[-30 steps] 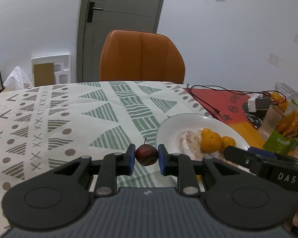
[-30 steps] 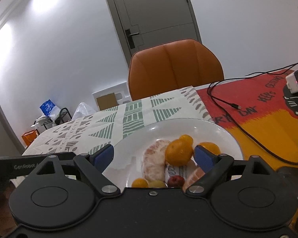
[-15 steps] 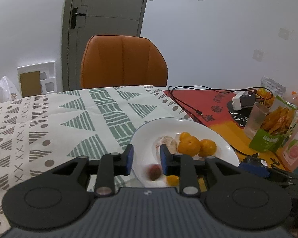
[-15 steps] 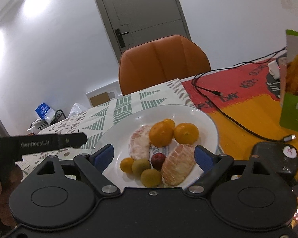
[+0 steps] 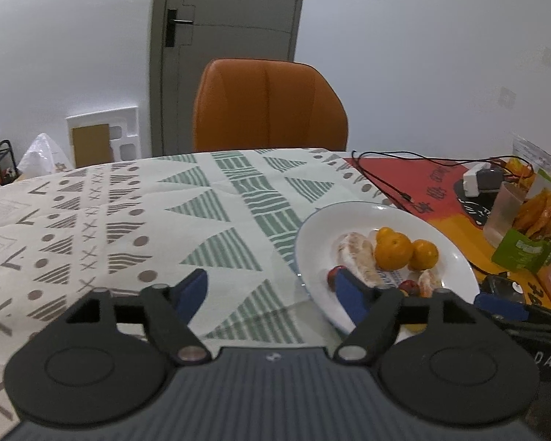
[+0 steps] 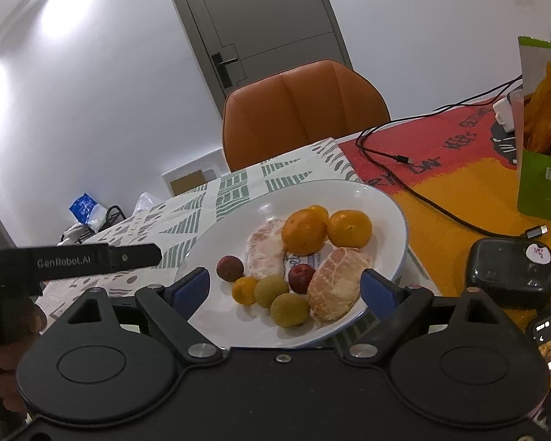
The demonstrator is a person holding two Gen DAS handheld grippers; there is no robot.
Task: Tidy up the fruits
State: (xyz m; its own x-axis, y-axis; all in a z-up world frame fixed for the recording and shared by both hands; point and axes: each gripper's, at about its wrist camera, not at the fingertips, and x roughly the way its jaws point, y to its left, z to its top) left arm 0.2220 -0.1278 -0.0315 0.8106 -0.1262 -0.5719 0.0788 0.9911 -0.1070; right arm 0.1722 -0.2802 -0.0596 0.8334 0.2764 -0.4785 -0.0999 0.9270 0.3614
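A white plate (image 6: 382,202) holds several fruits: two oranges (image 6: 349,228), two peeled citrus pieces (image 6: 336,282), two green fruits (image 6: 289,309), a small orange one (image 6: 244,289) and two dark red ones, one at the plate's left side (image 6: 230,267). The plate also shows in the left wrist view (image 5: 455,257), right of centre. My left gripper (image 5: 272,286) is open and empty above the patterned tablecloth (image 5: 128,220), its right finger over the plate's near-left rim. My right gripper (image 6: 284,288) is open and empty, its fingers astride the plate's near edge.
An orange chair (image 5: 270,104) stands behind the table. A black cable (image 6: 422,183) lies on the red and yellow mat right of the plate. A green snack bag (image 6: 543,125), a black case (image 6: 510,272) and a glass (image 5: 503,217) stand at the right.
My left gripper let go of the dark red fruit over the plate, opened wide and drew back to the left. The fruit now lies on the plate's left side. My right gripper pulled back slightly.
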